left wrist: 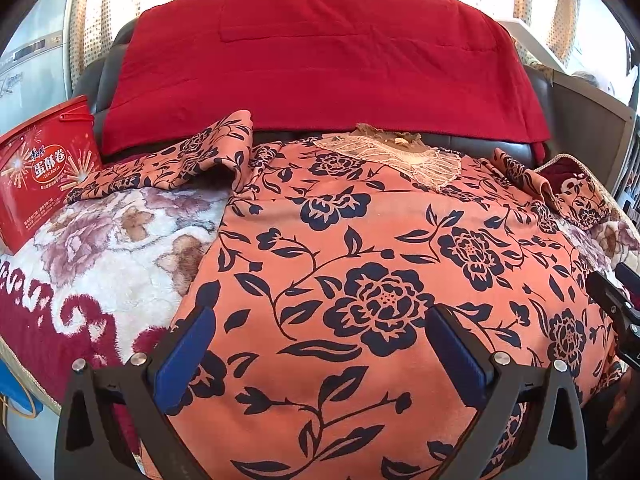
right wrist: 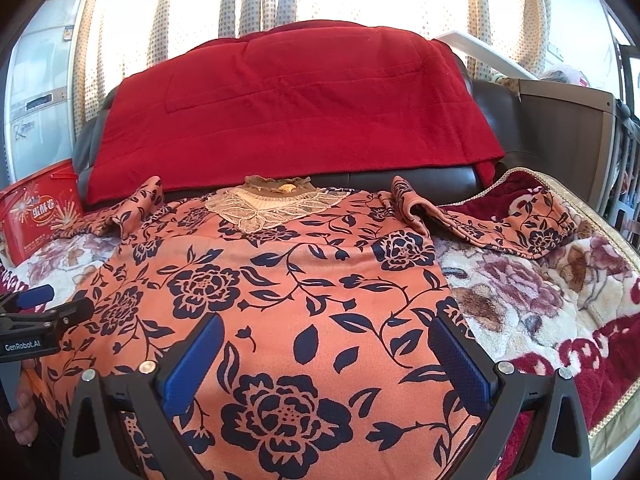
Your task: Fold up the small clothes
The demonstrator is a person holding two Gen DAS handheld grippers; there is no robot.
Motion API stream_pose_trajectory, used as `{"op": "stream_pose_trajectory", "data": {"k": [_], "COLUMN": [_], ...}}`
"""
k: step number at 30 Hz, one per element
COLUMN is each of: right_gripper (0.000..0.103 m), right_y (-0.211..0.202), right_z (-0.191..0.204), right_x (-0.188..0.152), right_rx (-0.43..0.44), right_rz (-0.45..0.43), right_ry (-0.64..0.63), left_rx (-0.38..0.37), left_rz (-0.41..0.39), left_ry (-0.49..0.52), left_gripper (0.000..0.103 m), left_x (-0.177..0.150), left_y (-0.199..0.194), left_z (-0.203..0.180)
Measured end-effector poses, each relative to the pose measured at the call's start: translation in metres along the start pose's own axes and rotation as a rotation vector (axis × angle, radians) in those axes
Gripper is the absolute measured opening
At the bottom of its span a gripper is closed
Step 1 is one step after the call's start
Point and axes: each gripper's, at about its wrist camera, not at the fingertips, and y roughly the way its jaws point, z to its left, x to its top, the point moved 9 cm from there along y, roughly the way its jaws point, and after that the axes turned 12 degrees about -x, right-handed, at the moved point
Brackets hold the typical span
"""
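Setting: a sofa (right wrist: 496,184) by a bright curtained window, its back draped with a red blanket (right wrist: 288,112), its seat covered by a plush flowered throw (right wrist: 540,292)
Garment: an orange top with navy flowers (right wrist: 304,288) lies flat on the throw, lace collar (right wrist: 272,204) at 12 o'clock, 1 sleeve (right wrist: 516,224) trailing toward 2 o'clock, the other sleeve (left wrist: 168,160) bunched near 10 o'clock
Left gripper (left wrist: 320,344): jaws spread wide, holding nothing, above the hem's left part
Right gripper (right wrist: 326,352): likewise released and empty, above the hem toward 5 o'clock
Risk 1: pads may pinch the plush throw along with the thin fabric and drag both
Risk 2: the crumpled sleeves could fold in uneven
Risk 3: the red tin (left wrist: 44,176) at 9 o'clock sits near a sleeve and could be nudged
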Motion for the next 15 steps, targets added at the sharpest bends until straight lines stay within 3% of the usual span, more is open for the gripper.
{"op": "stream_pose_trajectory", "data": {"k": [9,12,15], "right_gripper": [0.103,0.103,0.103], "right_y": [0.0,0.002,0.012], "right_z": [0.0,-0.005,-0.038], "right_x": [0.001,0.008,0.029], "right_rx": [0.02,0.127,0.252], "right_rz": [0.006,0.059,0.105], "right_ry": [0.004,0.073,0.283], "left_rx": [-0.002,-0.004,-0.008], "left_rz": [-0.005,-0.009,-0.012], "left_ry": [-0.009,-0.027,-0.046], "left_gripper": [0.103,0.103,0.103], "left_x": [0.001,0.0,0.001], "left_y": [-0.002,-0.005,-0.006], "left_z": [0.001,0.006,0.012]}}
